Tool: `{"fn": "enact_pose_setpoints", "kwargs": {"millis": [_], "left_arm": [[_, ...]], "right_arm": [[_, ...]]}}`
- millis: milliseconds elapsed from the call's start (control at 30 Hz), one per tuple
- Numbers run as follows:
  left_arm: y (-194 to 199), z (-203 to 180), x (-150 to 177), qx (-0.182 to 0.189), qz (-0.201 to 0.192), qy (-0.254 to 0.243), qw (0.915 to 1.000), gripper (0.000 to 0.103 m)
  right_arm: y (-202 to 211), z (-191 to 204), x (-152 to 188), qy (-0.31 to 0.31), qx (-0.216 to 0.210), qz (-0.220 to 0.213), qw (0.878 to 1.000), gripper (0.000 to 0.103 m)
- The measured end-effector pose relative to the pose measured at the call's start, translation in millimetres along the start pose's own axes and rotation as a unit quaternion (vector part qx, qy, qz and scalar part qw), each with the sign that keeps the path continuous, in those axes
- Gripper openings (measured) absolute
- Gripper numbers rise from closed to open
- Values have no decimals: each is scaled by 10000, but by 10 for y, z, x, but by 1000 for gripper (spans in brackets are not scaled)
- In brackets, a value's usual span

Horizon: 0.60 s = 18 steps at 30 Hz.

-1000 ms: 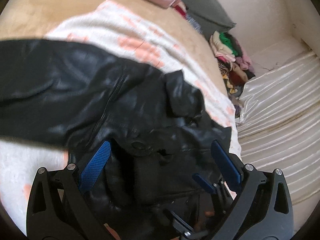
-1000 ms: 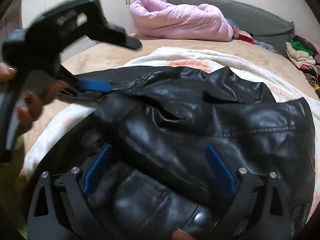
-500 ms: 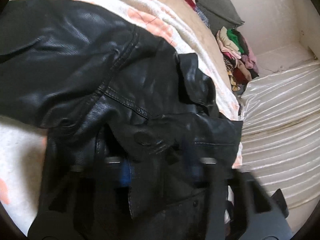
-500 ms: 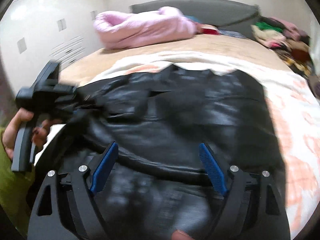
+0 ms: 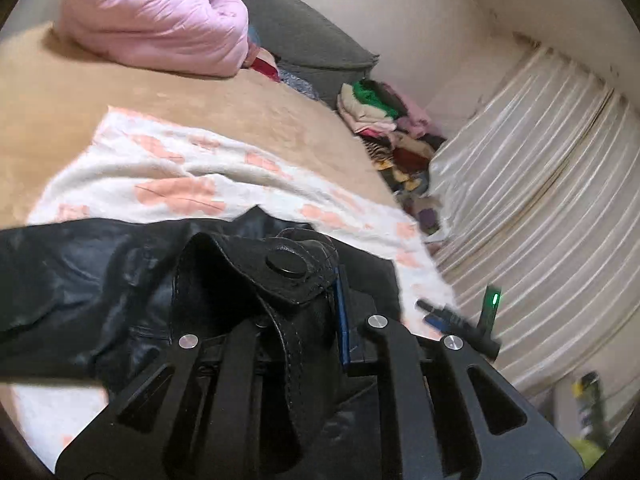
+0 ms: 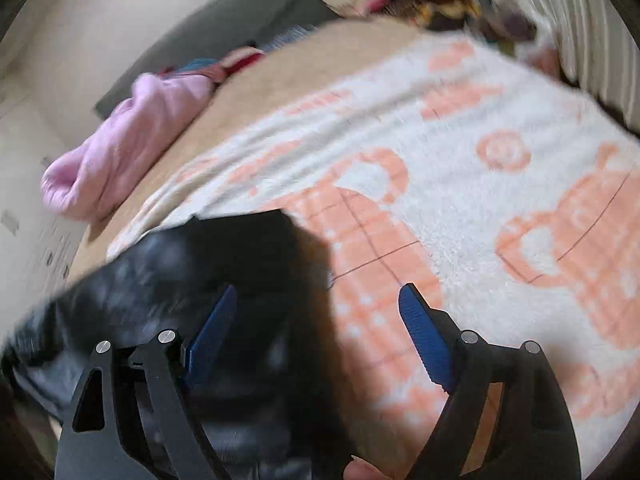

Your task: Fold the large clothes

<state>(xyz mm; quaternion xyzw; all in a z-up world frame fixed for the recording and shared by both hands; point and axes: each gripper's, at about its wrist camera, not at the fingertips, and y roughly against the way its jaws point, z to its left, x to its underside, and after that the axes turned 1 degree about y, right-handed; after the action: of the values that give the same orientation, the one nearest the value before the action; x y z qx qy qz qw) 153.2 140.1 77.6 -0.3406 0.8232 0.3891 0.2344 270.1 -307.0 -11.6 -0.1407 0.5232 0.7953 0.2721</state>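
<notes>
A black leather jacket (image 5: 92,280) lies on a white blanket with orange patterns (image 5: 160,168) on the bed. My left gripper (image 5: 288,300) is shut on a bunched fold of the jacket with a snap button (image 5: 285,266), lifted off the blanket. In the right wrist view the jacket (image 6: 192,288) fills the lower left, blurred. My right gripper (image 6: 316,328) is open and empty, over the jacket's edge and the blanket (image 6: 500,184). Its tip also shows in the left wrist view (image 5: 460,320), to the right.
A pink quilted coat (image 5: 156,24) lies at the far side of the tan bed (image 5: 80,92), by a grey headboard (image 5: 312,40). A pile of mixed clothes (image 5: 384,120) sits at the far right. Cream pleated fabric (image 5: 540,200) hangs to the right.
My left gripper has closed on a fold of the jacket and lifted it. My right gripper has swung right, from over the jacket to its edge over the blanket.
</notes>
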Motion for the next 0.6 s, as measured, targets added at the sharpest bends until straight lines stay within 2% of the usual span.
{"fn": "enact_pose_setpoints", "kwargs": {"millis": [67,233,267,300,333,433,533,567,600], "left_arm": [[-59,146,94,-97,105,78,9999,6],[-195,481,317,-306,221,293,9989,6],[-219,513,335,-354,238,308,9986,6],[-259,529,336,-388,255,308,9984,6],[-273,538,336,-404,260,309,9984,6],[-298,509,348,-421,237,226,9986,6],[-393,541,395,-517,336,107,9980,6],[-443,571,429,-567,404,85,9975,6],[-501,613,460,-671,486,65,9965,6]], "right_arm": [[-245,-88,-85,-278,-104,246,9993,75],[-637,-15,-161,-452,-381,665,9960,68],[-662,3,-175,-453,-478,673,9956,60],[-680,18,-179,-443,-630,672,9948,29],[-678,41,-183,-395,-858,660,9933,13],[-591,39,-199,-132,-797,300,9963,9],[-601,-137,-217,-390,-702,161,9966,5],[-627,-190,-218,-386,-433,105,9983,0],[-674,-218,-224,-205,46,76,9997,0]]}}
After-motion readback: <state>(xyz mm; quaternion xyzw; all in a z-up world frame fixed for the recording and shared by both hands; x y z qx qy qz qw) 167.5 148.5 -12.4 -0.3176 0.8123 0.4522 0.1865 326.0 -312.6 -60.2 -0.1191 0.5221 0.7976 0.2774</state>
